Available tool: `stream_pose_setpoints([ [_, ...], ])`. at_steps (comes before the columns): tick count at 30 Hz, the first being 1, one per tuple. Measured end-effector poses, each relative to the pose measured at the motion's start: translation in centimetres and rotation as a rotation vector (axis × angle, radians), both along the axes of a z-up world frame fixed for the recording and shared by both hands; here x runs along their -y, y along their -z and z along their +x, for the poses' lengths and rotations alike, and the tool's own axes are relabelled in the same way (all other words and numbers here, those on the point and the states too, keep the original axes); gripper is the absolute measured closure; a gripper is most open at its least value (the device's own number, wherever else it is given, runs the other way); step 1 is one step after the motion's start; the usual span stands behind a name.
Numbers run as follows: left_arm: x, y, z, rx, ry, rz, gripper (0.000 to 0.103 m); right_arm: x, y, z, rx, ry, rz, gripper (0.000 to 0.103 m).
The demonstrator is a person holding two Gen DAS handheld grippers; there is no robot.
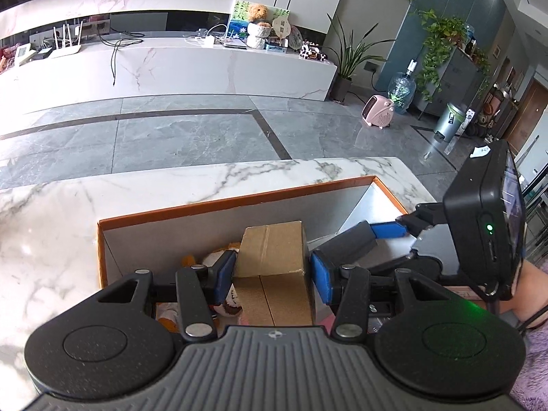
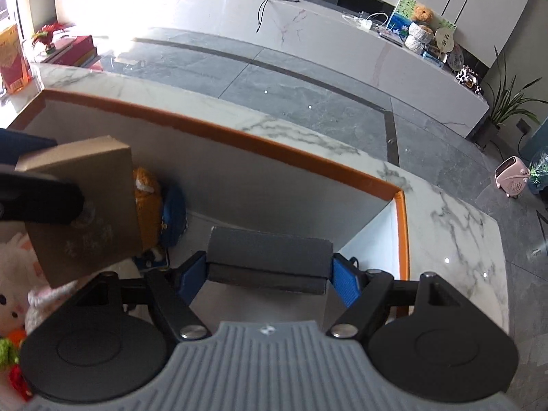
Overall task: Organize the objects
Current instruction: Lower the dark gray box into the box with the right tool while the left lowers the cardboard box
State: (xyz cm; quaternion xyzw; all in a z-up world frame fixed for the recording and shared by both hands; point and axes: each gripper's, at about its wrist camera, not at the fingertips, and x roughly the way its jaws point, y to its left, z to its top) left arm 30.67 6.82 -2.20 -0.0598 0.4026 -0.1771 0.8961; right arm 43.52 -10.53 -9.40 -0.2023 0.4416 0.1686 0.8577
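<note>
We note the marble table [image 1: 51,239] beneath both grippers, carrying the orange-rimmed box [image 1: 219,203], whose white interior lies ahead of and below each set of fingers. Inside it, soft toys [image 2: 150,202] sit just behind and to the left of the brown carton as the right wrist view shows it.

The left gripper [image 1: 272,275] is clamped on the brown cardboard carton [image 1: 272,253]: both blue pads press its side faces, and the carton hangs upright over the box interior. We see the same carton [image 2: 85,205] to the left of the right gripper, tilted in that view.

The right gripper [image 2: 269,274] is clamped on a dark grey block [image 2: 270,257], gripped at its two short ends and held level over the box's right-hand corner. From the left wrist view the block [image 1: 349,243] sits just right of the carton, not touching it.
</note>
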Motion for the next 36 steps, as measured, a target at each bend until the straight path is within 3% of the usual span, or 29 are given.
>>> stream_pose_setpoints([
  [9, 0.0, -0.2, -0.3, -0.001, 0.017, -0.016, 0.048, 0.2, -0.3, -1.1, -0.099, -0.097, -0.135, 0.024],
  [14, -0.1, -0.2, -0.5, -0.001, 0.019, -0.014, 0.048, 0.0, -0.7, -0.9, -0.106, -0.104, -0.143, 0.023],
  [16, -0.3, -0.1, -0.4, -0.004, 0.018, -0.015, 0.048, -0.1, -0.7, -0.8, -0.127, -0.115, -0.141, 0.017],
  [26, -0.8, 0.1, -0.6, -0.013, 0.014, -0.029, 0.048, 0.4, -1.4, -1.0, -0.157, -0.106, -0.114, 0.016],
  [27, -0.9, 0.1, -0.6, -0.014, 0.013, -0.029, 0.048, 0.4, -1.3, -1.0, -0.163, -0.108, -0.112, 0.019],
  [30, -0.9, 0.3, -0.5, -0.017, 0.005, -0.032, 0.048, 0.1, -0.6, -1.0, -0.182, -0.116, -0.116, 0.045],
  [36, -0.8, 0.3, -0.1, -0.013, 0.005, -0.042, 0.048, -0.4, 0.4, -0.5, -0.156, -0.109, -0.116, 0.060],
])
